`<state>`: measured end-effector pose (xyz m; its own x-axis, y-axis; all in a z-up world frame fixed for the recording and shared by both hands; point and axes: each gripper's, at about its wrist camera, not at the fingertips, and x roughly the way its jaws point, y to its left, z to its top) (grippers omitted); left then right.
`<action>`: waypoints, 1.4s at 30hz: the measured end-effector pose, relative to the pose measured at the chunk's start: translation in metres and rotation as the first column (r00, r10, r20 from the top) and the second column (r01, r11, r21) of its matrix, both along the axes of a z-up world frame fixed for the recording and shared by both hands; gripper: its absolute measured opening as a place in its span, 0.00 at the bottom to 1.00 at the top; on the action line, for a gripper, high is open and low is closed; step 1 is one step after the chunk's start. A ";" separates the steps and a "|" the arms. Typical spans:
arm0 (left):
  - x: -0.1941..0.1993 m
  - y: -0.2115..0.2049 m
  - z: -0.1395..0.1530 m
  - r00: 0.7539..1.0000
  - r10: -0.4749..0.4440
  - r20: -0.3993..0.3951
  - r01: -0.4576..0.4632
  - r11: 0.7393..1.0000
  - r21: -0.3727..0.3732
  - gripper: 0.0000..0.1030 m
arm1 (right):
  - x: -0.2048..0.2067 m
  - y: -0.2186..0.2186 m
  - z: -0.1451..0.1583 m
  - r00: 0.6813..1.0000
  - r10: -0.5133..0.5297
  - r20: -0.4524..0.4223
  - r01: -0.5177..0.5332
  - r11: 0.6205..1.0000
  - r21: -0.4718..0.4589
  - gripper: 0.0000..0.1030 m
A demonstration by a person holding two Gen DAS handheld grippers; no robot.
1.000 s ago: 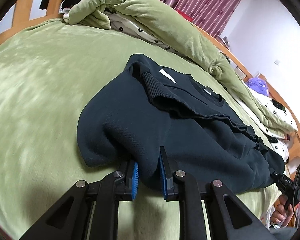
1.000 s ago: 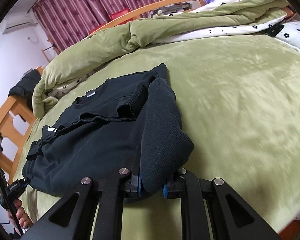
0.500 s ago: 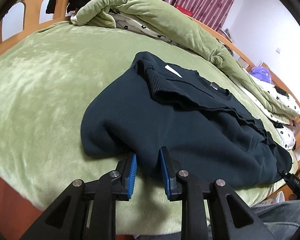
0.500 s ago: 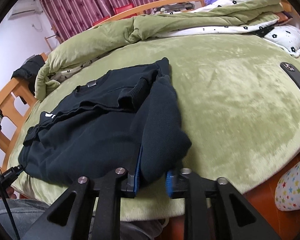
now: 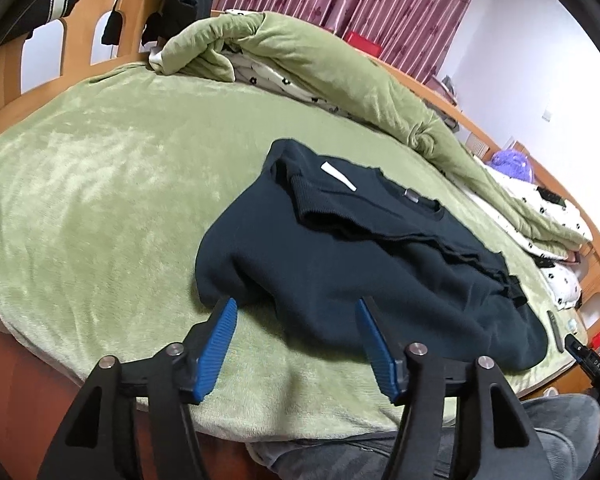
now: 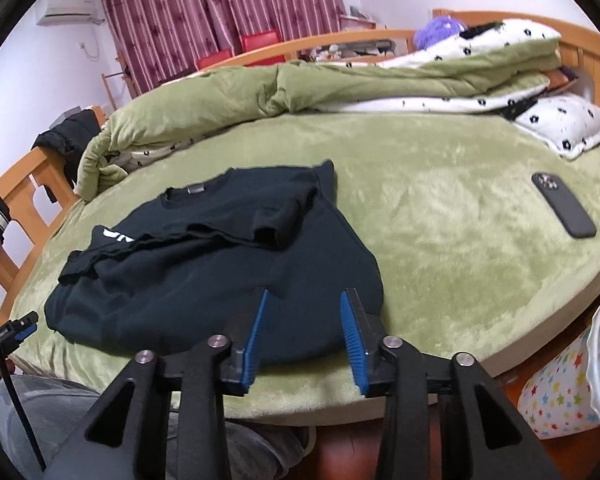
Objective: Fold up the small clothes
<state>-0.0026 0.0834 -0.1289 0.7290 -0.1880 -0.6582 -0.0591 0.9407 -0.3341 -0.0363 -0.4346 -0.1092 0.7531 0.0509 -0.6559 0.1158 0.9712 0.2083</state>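
A dark navy sweatshirt (image 5: 340,256) lies partly folded on the green bed blanket (image 5: 100,200), its lower half doubled up over the chest and one ribbed sleeve cuff on top. My left gripper (image 5: 296,308) hangs over the near folded edge with its jaws opening; the blue pads stand apart from the cloth. In the right wrist view the same sweatshirt (image 6: 204,264) lies near the bed's front edge. My right gripper (image 6: 304,300) is over its near right corner, jaws opening, nothing pinched between the pads.
A rolled green duvet (image 5: 300,52) with white flowered lining runs along the bed's far side. A black phone (image 6: 563,210) lies on the blanket to the right. A star-patterned bin (image 6: 572,376) stands off the bed's corner. The wooden bed frame (image 5: 100,28) holds dark clothes. A person's grey trousers (image 5: 380,456) are below.
Both grippers let go of the sweatshirt's folded edge, opened and drew back and up from the bed. The sweatshirt stays flat on the blanket.
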 end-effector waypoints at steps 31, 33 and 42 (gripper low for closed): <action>0.139 -0.018 -0.015 0.992 -0.068 -0.110 0.054 0.990 -0.127 0.46 | 0.152 0.016 -0.040 0.985 0.002 -0.172 0.023 0.990 0.142 0.33; 0.141 -0.018 -0.015 0.991 -0.059 -0.121 0.044 0.992 -0.121 0.27 | 0.161 0.022 -0.045 0.982 0.008 -0.190 0.017 0.991 0.132 0.15; 0.163 -0.009 0.018 0.998 -0.067 -0.017 0.063 0.983 -0.170 0.07 | 0.179 0.012 0.000 0.998 0.050 -0.034 -0.041 0.973 0.229 0.09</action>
